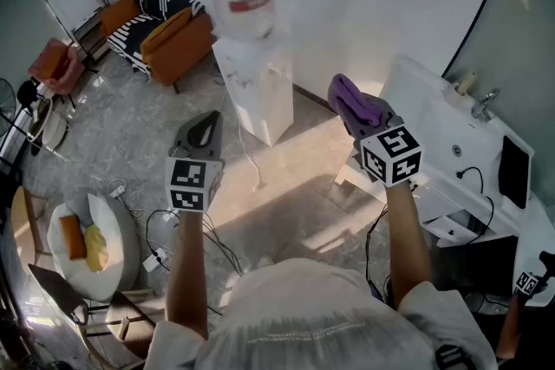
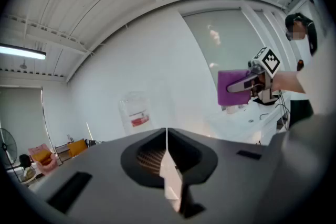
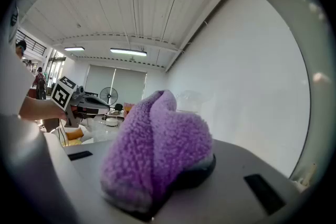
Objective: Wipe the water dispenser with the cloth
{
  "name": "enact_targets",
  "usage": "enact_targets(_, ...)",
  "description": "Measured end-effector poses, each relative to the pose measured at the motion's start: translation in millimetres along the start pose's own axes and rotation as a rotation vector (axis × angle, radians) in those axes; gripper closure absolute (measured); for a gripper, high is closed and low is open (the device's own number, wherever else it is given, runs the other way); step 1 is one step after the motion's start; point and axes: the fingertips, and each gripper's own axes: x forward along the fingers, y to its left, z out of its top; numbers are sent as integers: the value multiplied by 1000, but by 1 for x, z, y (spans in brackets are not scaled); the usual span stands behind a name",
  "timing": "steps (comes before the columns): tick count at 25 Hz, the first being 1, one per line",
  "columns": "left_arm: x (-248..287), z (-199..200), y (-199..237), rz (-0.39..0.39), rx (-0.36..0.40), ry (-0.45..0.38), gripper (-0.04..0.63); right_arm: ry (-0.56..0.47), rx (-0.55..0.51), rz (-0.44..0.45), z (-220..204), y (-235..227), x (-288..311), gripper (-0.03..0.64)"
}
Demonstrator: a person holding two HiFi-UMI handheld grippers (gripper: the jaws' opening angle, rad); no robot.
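While right tongs (image 1: 349, 98) pinch cloth (image 3: 160, 147), water dispenser (image 1: 257, 93) well ahead

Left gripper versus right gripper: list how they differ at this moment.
The left gripper has its jaws closed together on nothing. The right gripper has its jaws shut on a purple cloth.
In the head view the left gripper sits to the lower left of the water dispenser, and the right gripper sits to its right.
Shared: both are held up in the air, and neither touches the water dispenser.
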Motion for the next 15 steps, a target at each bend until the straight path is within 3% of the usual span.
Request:
enact_targets(7, 11, -1, -26, -8, 9, 31, 577, -2, 17, 7, -11, -18, -9, 557)
enact_targets(15, 21, -13, -59, 13, -43, 64, 575, -1, 8, 53, -25, -39, -16, 557)
